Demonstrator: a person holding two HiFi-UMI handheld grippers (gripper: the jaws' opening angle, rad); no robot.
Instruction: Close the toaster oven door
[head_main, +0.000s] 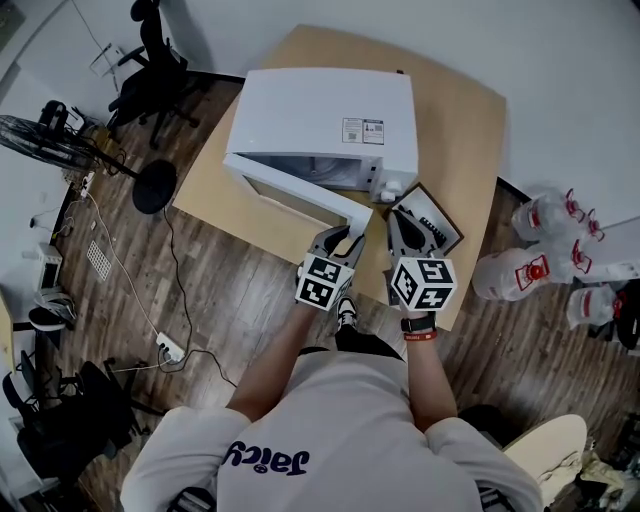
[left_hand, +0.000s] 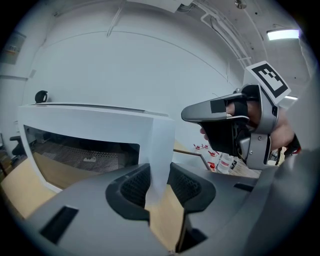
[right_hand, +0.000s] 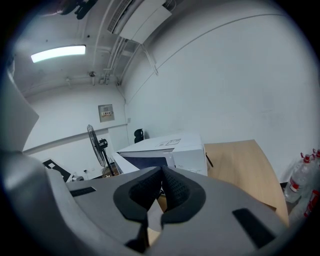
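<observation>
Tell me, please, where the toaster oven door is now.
In the head view, the door stands open from the toaster oven toward the person, its free end gripped in the left gripper's tongs.

Corner of oven door (head_main: 352, 211) hidden behind left gripper (head_main: 340, 238), label (head_main: 362, 130) print too small, rightmost bottles (head_main: 585, 305) seemingly cropped

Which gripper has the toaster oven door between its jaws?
The left gripper, closed on the open toaster oven door's edge; the right gripper beside it is shut on nothing.
</observation>
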